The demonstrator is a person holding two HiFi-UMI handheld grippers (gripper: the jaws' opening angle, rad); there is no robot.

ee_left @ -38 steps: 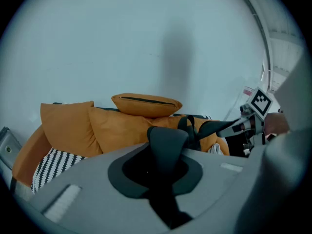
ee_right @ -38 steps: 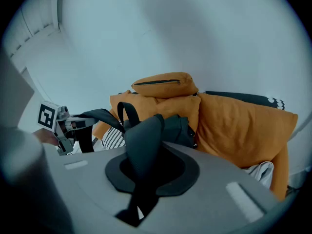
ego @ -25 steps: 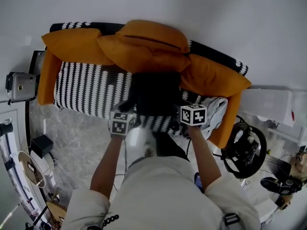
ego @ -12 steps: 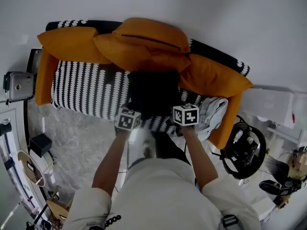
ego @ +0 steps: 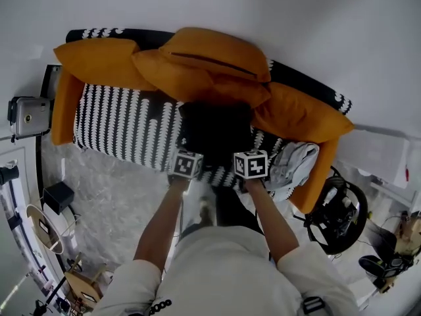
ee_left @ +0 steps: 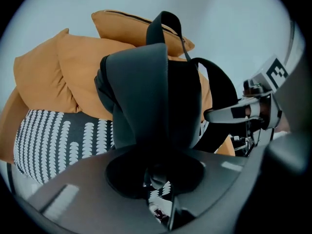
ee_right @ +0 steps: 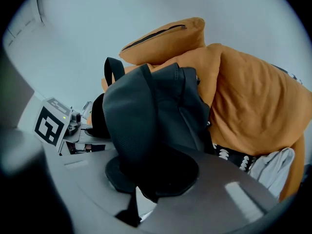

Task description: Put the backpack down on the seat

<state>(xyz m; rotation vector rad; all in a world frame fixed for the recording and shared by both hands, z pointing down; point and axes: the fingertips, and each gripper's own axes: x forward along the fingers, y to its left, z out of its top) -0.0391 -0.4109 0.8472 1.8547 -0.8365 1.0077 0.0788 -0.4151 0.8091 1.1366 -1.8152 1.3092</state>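
White wall (ego: 329, 18) behind 1 patterned sofa seat (ego: 118, 124); 1 black backpack (ego: 214, 127) over it, pinched by 2 down-tilted grippers: left gripper (ego: 187, 155) jaws just easing open on it, right gripper (ego: 247, 153) clamped

Left stretch of the seat (ego: 122, 127) is bare for us, from the orange armrest (ego: 62, 107) over to the backpack (ego: 216, 127) sitting mid-sofa. Further in, the piled orange cushions (ego: 204, 61) press right up against the backpack, so we see no gap there. To the right, another orange cushion (ego: 299, 114) and a crumpled grey cloth (ego: 293, 162) fill that end. The floor (ego: 112, 196) along the front left is open.
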